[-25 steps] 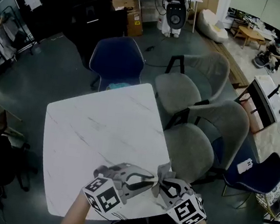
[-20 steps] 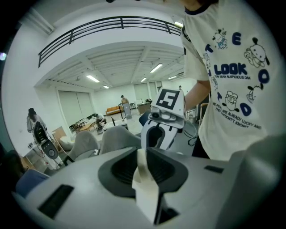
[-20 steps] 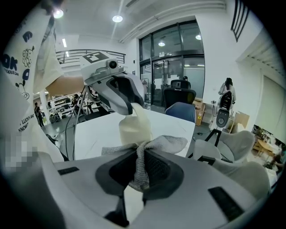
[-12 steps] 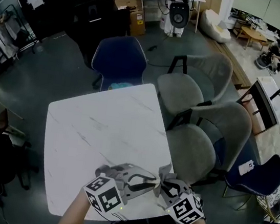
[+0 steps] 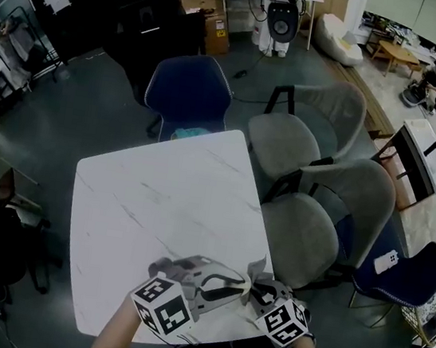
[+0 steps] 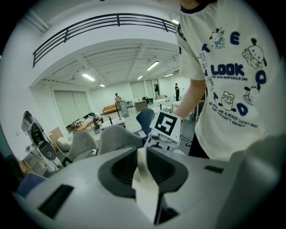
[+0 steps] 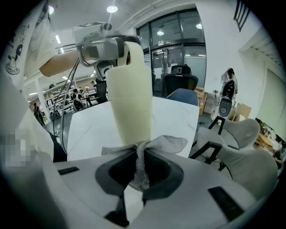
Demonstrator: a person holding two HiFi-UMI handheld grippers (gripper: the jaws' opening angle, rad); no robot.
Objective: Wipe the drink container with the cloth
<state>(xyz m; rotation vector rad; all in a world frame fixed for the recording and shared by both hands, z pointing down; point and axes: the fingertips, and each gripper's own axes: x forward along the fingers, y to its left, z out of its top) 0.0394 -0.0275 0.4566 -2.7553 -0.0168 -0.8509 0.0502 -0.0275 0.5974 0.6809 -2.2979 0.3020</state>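
Pinches the cream drink container (image 7: 129,94) by its wall in the left gripper (image 6: 145,179) above the white table's (image 5: 159,193) near edge, and holds the grey cloth (image 7: 149,146), clamped in the right gripper (image 7: 136,183), at its lower end.

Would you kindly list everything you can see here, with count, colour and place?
table: one, white marbled, centre of the head view
blue chair: one, dark blue, at the table's far edge
grey chairs: two, grey, along the table's right side
second blue chair: one, dark blue, further right, apart from the table
cardboard boxes: at least two, brown, on the floor beyond the table
drink container: one, cream, upright over the table's near edge
cloth: one, grey, at the container's lower part
left tool: one, grey, shut on the container's rim
right tool: one, grey, shut on the cloth
forearms: two, bottom of the head view
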